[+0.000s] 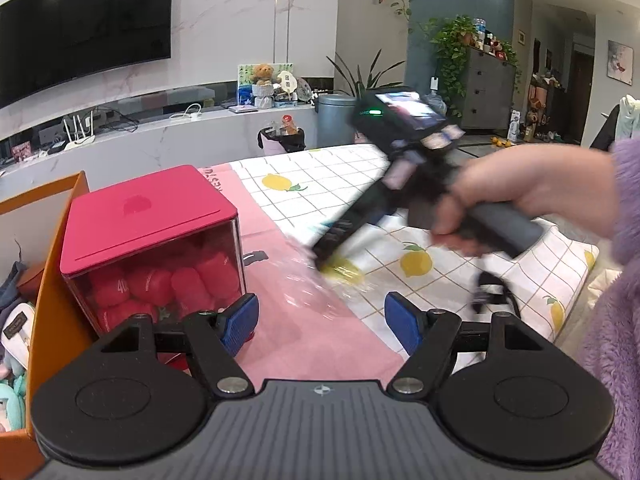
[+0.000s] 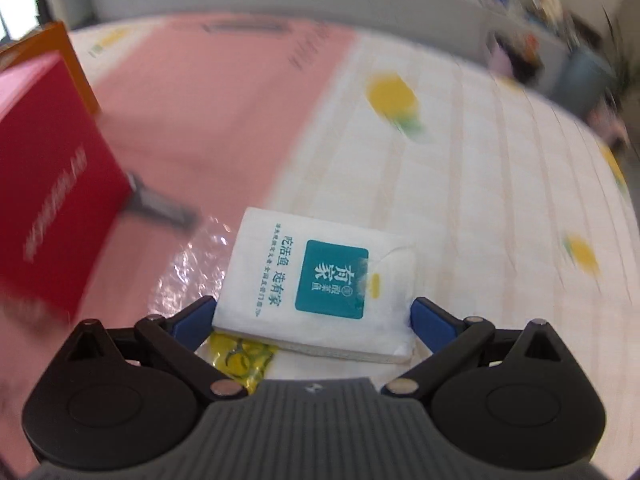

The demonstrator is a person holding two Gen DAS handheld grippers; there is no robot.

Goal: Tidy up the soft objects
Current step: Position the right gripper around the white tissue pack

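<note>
A white tissue pack (image 2: 320,284) with a teal label sits between the blue pads of my right gripper (image 2: 314,314), which is shut on its two sides. It looks sharp while the bed behind is blurred. Under it lies a crinkled clear plastic bag (image 2: 240,356) with yellow print. In the left wrist view the right gripper (image 1: 332,248) is a blur, tilted down over that plastic bag (image 1: 320,284), in a person's hand (image 1: 520,200). My left gripper (image 1: 322,322) is open and holds nothing, just right of a clear box with a red lid (image 1: 152,240) full of red soft items.
The bed has a pink sheet (image 1: 312,340) and a white lemon-print cover (image 1: 360,176). An orange box (image 1: 52,280) with soft toys stands left of the red-lidded box (image 2: 52,200). A purple fleece sleeve (image 1: 616,320) fills the right edge. A TV wall and shelf lie behind.
</note>
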